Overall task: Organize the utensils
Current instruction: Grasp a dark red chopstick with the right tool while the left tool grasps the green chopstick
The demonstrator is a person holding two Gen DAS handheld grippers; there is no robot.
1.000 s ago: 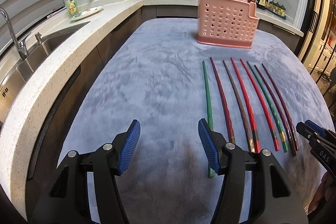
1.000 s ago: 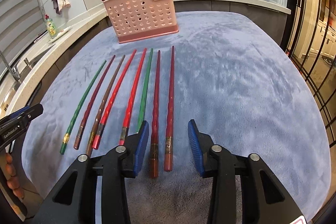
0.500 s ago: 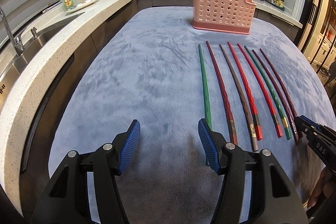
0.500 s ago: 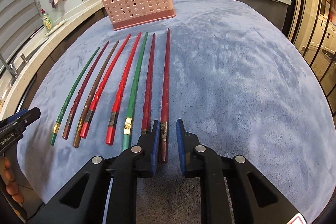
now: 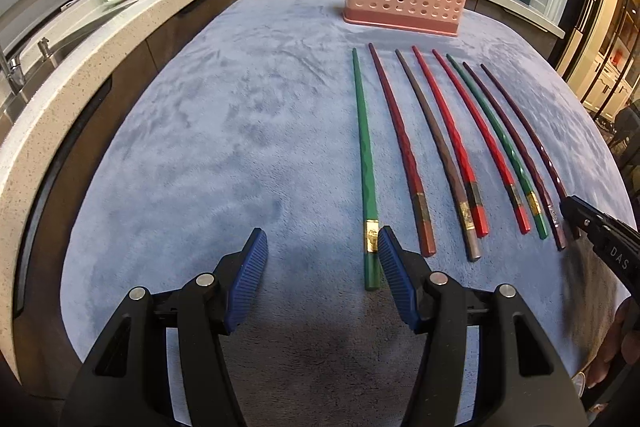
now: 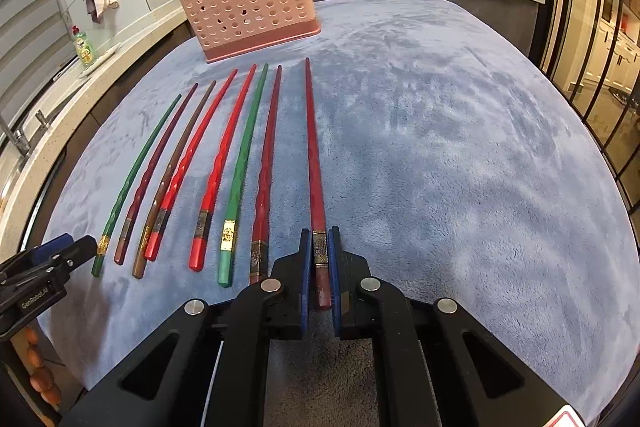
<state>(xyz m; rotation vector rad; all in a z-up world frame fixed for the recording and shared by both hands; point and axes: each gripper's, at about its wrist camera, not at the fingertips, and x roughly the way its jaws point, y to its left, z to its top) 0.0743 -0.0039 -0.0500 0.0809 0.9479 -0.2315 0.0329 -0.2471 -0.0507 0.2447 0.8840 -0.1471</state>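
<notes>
The right gripper [image 6: 320,267] has its jaws clamped on the rightmost dark red chopstick [image 6: 314,163], which lies flat. The left gripper [image 5: 322,275] hangs with jaws apart beside a green chopstick [image 5: 365,155]. All 8 remain outside the pink perforated plastic holder [image 6: 248,11], which already holds some. The desk wears blue-grey plush cloth [image 6: 460,147] in a kitchen.

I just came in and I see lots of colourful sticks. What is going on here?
Someone is sorting chopsticks with a gripper in each hand. The right gripper has pinched the dark red chopstick at the end of the row. The left gripper is open by the green chopstick at the other end. Six more lie between them on the blue cloth. The pink holder stands behind.
</notes>
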